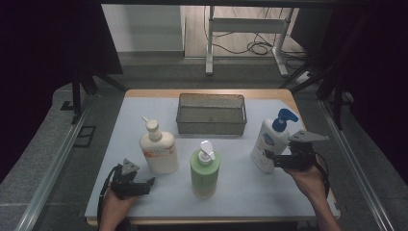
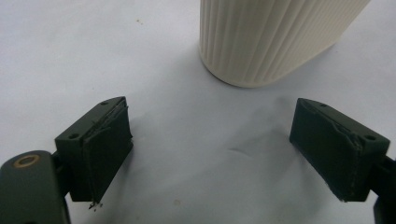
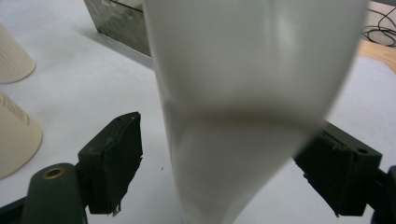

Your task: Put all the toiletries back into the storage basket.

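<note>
Reaching stage: right gripper [image 1: 270, 160] straddles the white pump bottle with blue top [image 1: 269, 143] at the table's [image 1: 144, 202] right side, jaws spread and not yet pressing, so closing on it likely comes next, while left gripper [image 1: 146, 185] rests unclenched near the cream bottle [image 1: 159, 151].

Table [image 1: 144, 103] before me: wooden top under pale blue-grey sheet. Grey carpet floor [image 1: 53, 144] around it. Metal rails [image 1: 53, 168] run along both sides. Dark curtains [image 1: 43, 43] left and right. Beyond the table, white-framed stand [image 1: 245, 29] on light wooden floor, cables [image 1: 260, 47] coiled beneath. Lighting dim, even.
</note>
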A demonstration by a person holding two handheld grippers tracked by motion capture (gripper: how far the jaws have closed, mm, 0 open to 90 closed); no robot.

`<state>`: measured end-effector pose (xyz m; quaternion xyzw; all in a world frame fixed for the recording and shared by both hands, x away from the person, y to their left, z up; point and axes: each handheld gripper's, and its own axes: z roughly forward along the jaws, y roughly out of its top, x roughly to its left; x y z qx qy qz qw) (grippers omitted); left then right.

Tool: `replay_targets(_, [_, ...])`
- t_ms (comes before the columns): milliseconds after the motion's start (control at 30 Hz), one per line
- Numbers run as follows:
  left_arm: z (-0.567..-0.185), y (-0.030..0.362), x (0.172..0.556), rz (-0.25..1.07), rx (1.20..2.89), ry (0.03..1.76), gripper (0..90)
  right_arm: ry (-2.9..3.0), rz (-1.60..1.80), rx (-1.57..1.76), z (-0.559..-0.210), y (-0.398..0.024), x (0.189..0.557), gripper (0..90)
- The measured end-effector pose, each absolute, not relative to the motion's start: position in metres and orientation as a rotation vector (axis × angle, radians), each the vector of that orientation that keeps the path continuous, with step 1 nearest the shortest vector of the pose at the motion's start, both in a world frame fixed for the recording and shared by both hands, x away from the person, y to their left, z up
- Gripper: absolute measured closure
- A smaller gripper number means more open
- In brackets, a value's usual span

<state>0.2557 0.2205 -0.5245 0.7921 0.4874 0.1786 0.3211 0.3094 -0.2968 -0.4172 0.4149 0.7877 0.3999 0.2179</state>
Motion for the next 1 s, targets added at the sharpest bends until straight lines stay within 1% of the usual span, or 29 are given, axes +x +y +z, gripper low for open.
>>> replay_targets(333, [-0.525,0.221,0.256,0.469,2.081,1.281,12.4,2.154,1.093,1.141,-0.417,-0.288,0.322,22.2])
replay_targets(500, [-0.525,0.221,0.256,0.469,2.081,1.28,12.4,2.142,1.09,1.121,-0.418,-0.284,0.325,29.4])
replay_targets(533, [-0.525,0.221,0.256,0.469,2.081,1.28,12.4,2.142,1.09,1.121,-0.418,-0.284,0.325,29.4])
replay_targets(567, [-0.525,0.221,0.256,0.469,2.081,1.281,12.4,2.141,1.092,1.113,-0.419,-0.284,0.326,31.9])
replay_targets(633, [-0.525,0.221,0.256,0.469,2.081,1.281,12.4,2.139,1.093,1.112,-0.419,-0.284,0.326,32.6])
replay_targets(700, [-0.525,0.221,0.256,0.469,2.081,1.281,12.4,2.138,1.1,1.116,-0.42,-0.284,0.327,35.1])
replay_targets(1000, [-0.524,0.221,0.256,0.47,2.083,1.277,12.4,2.145,1.085,1.145,-0.417,-0.283,0.326,37.0])
